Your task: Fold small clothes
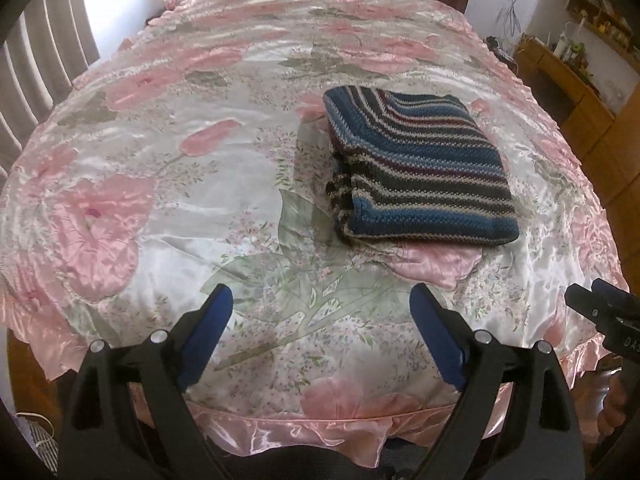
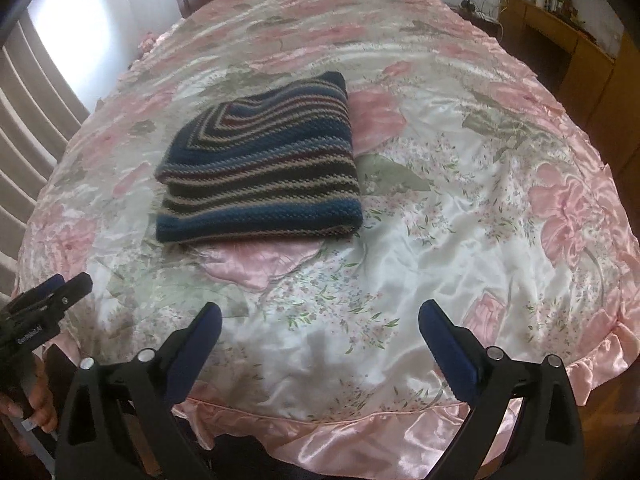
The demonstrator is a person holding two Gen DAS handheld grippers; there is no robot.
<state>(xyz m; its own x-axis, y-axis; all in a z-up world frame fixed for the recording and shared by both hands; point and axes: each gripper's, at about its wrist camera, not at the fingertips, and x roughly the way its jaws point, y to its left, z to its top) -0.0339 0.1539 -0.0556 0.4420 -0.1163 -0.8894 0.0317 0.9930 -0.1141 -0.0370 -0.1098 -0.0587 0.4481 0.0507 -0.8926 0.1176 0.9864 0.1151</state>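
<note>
Folded striped knit (image 1: 420, 168) on floral bedspread (image 1: 160, 184); bare cloth all round it.
My left gripper (image 1: 322, 304) and right gripper (image 2: 320, 320) gape wide, empty, low in frame, knit well beyond fingertips.

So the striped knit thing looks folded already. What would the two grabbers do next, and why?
Probably pull back, or smooth the pile lightly. The striped knit already lies in a compact folded stack on the floral bedspread. The left gripper and right gripper are both open, empty, and short of it near the bed's edge.
</note>
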